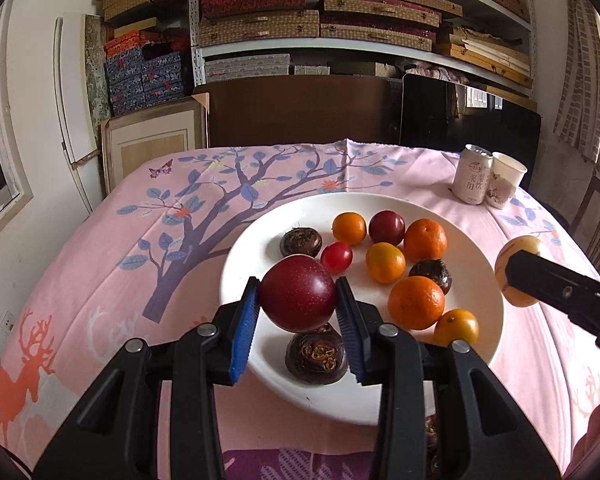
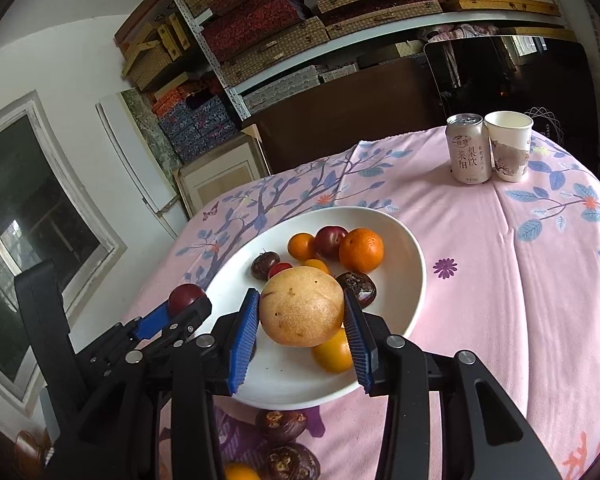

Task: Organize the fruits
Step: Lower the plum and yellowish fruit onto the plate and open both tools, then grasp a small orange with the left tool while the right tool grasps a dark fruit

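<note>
my left tongs (image 1: 297, 302) are clamped on a dark red round plum (image 1: 298, 293), held over the near rim of the wide white plate (image 1: 380, 396). my right tongs (image 2: 302, 314) grip a pale yellow speckled pear (image 2: 302, 306) above that same plate. only the right view catches the dark brown water chestnuts (image 2: 281, 424) lying off the plate on the desk; the left view shows the oranges, small tomatoes and chestnuts on the plate more fully. pink tree-print cloth (image 1: 148, 248) covers the desk; a silver drink can (image 2: 469, 148) touches a white paper cup (image 2: 509, 146) at the far side. shelves of patterned boxes (image 1: 260, 28) behind.
</note>
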A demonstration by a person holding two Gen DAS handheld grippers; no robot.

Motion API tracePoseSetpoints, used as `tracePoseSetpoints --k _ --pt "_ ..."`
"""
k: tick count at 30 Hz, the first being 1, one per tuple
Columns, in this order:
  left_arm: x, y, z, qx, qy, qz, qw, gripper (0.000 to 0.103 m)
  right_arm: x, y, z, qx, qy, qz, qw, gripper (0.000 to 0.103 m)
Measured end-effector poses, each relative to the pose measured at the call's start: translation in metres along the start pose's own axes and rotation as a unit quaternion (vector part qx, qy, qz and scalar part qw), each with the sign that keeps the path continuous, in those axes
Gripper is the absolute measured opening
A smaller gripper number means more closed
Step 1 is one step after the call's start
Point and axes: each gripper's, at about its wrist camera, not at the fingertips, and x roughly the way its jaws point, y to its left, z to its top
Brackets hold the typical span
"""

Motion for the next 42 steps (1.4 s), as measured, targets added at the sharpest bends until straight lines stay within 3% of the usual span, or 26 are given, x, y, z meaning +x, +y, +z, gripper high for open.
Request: tracePoseSetpoints --k 3,6,10,12,38,42 --pt "0.015 0.001 -0.003 0.005 0.014 0.005 0.9999 0.037 0.011 -0.003 -0.002 -0.015 -0.005 -0.027 1.000 0.044" --pt "0.023 0.003 -0.007 -0.003 0.024 0.002 0.9997 0.039 0.011 -0.003 -0.005 -0.028 -0.017 -0.039 0.999 0.063" --pt "0.010 0.001 -0.008 0.007 -0.006 0.022 0.9997 0.058 0.001 -0.001 -0.007 -0.030 -0.026 -0.030 0.999 0.063" --pt "0.003 0.001 -0.007 0.006 -0.015 0.023 0.9996 0.061 -0.006 0.000 -0.009 -0.030 -0.030 -0.029 0.999 0.063" --pt "-0.034 0.000 -0.029 0.032 -0.032 0.033 0.9984 0.063 -0.056 0.009 -0.055 -0.057 -0.027 -0.011 0.998 0.065" --pt "-0.044 0.003 -0.037 0.031 -0.037 0.040 0.9980 0.068 -0.063 0.007 -0.066 -0.060 -0.020 -0.005 0.998 0.066"
